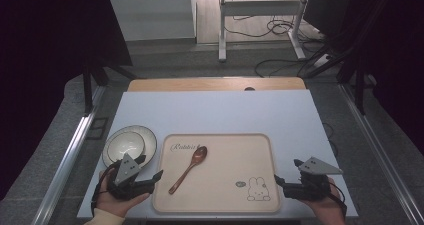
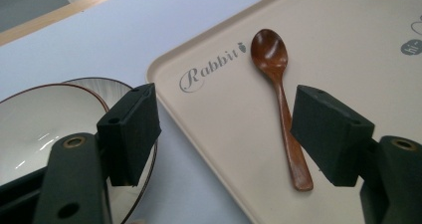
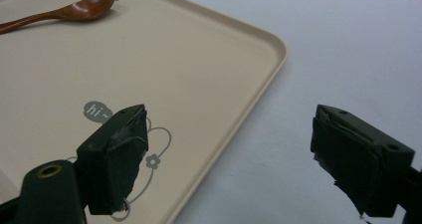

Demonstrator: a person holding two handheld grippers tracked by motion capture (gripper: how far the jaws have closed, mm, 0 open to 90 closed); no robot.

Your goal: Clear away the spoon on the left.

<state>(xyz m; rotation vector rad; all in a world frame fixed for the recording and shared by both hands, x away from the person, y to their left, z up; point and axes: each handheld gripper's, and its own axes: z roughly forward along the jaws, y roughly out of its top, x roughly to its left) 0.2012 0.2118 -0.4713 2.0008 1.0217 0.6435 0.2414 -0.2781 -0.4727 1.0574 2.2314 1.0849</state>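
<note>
The wooden spoon (image 1: 189, 168) lies on the beige tray (image 1: 260, 142) that sits at the near edge of the counter (image 1: 215, 112), in the tray's left half, its bowl pointing toward the far edge and its handle slanting back toward the near left corner. A white bowl (image 1: 125, 145) rests on a plate (image 1: 148, 135) just off the tray's left rim. The left tongs (image 1: 156, 177) hover over that left rim with jaws spread wide; in the left gripper view the spoon's handle end (image 2: 301, 176) sits close to one jaw rather than midway between the 2. The right tongs (image 1: 280, 181) hang at the tray's right rim, also spread, holding nothing, well apart from the spoon. To my eye the step in hand is the left tongs' reach for the spoon, and doing it well means shifting further over the tray so the handle lies centred between the jaws, turning the hand so the pads (image 2: 130, 132) cross the handle squarely, then lowering close to the tray before pinching. The handle is slim and smooth, so a grip near its middle should hold steadier than one at the tip.
</note>
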